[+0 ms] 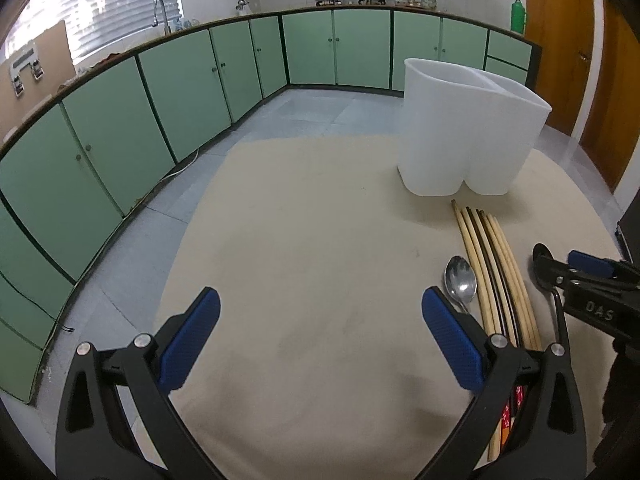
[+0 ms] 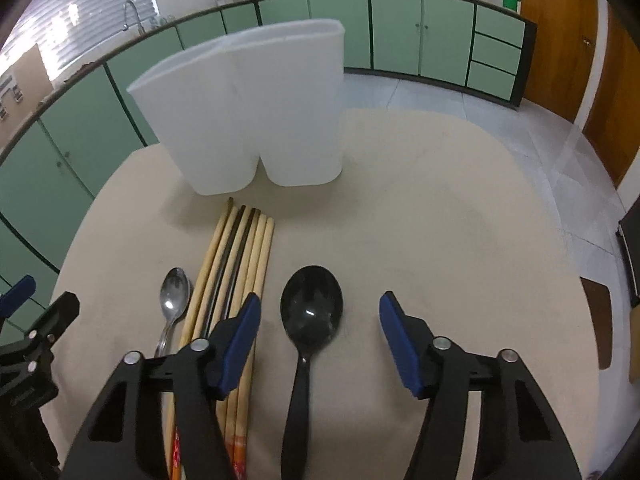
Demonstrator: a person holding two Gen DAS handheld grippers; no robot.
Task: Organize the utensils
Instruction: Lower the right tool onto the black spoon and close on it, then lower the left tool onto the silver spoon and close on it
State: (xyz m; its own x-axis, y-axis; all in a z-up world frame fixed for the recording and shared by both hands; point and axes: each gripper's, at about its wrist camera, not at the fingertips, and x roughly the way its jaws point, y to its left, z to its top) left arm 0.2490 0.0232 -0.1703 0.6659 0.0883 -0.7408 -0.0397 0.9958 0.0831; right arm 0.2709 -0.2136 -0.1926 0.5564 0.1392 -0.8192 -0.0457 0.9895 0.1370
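Utensils are lying on the desk (image 2: 420, 208) just in front of a white two-compartment holder (image 2: 248, 120), which is standing upright; its inside is not showing. Chopsticks (image 2: 240, 256) are lying nearest its base, a steel spoon (image 2: 174, 294) to their left, a black spoon (image 2: 311, 308) to their right. The right tool (image 2: 320, 320) is hovering apart around the black spoon, not touching. The left tool (image 1: 320, 320) is gaping wide over bare desk.
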